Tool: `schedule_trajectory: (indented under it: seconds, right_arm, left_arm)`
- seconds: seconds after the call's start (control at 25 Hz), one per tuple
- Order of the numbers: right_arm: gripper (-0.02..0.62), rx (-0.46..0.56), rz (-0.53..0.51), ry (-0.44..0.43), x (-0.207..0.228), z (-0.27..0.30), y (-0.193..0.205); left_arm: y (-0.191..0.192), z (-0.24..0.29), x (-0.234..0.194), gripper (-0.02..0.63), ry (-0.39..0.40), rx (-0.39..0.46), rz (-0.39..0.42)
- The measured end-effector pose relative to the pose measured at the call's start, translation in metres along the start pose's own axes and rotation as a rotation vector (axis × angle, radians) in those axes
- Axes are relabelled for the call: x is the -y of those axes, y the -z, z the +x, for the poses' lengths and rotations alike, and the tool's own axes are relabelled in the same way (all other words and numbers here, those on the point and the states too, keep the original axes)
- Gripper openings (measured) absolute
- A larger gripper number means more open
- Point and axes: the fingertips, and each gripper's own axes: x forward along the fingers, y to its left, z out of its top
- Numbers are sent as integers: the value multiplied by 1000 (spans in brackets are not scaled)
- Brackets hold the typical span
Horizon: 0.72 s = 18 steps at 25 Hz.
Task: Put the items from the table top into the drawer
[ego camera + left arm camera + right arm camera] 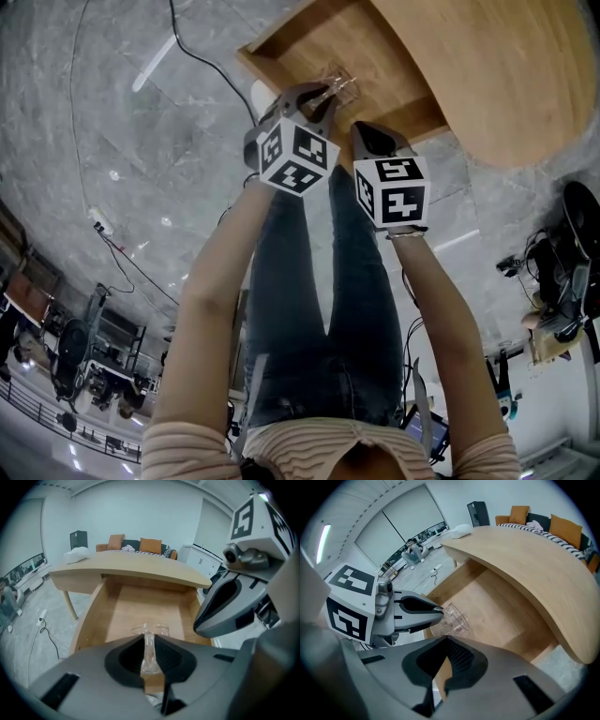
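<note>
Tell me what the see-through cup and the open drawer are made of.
See-through round cup: clear glossy plastic, possibly glass; the surface behind shows through its thin wall. Open light-brown drawer: matte wood or wood-look board, with faint grain on its floor.

no legible text, only square markers on the two cubes (297,155)

Clear cup (160,629) lower half hidden behind left gripper (149,641), bottom centre. Drawer (314,52) rear hidden under table top (506,75); table top cut off upper right.
</note>
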Motion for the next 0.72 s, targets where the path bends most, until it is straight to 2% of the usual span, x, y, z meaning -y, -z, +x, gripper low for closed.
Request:
schedule_trajectory:
  seconds: [0.72]
  right_arm:
    - [9,-45,8,8,-1,13,9]
  left_arm:
    - [4,3,-11,54,17,-19,-31]
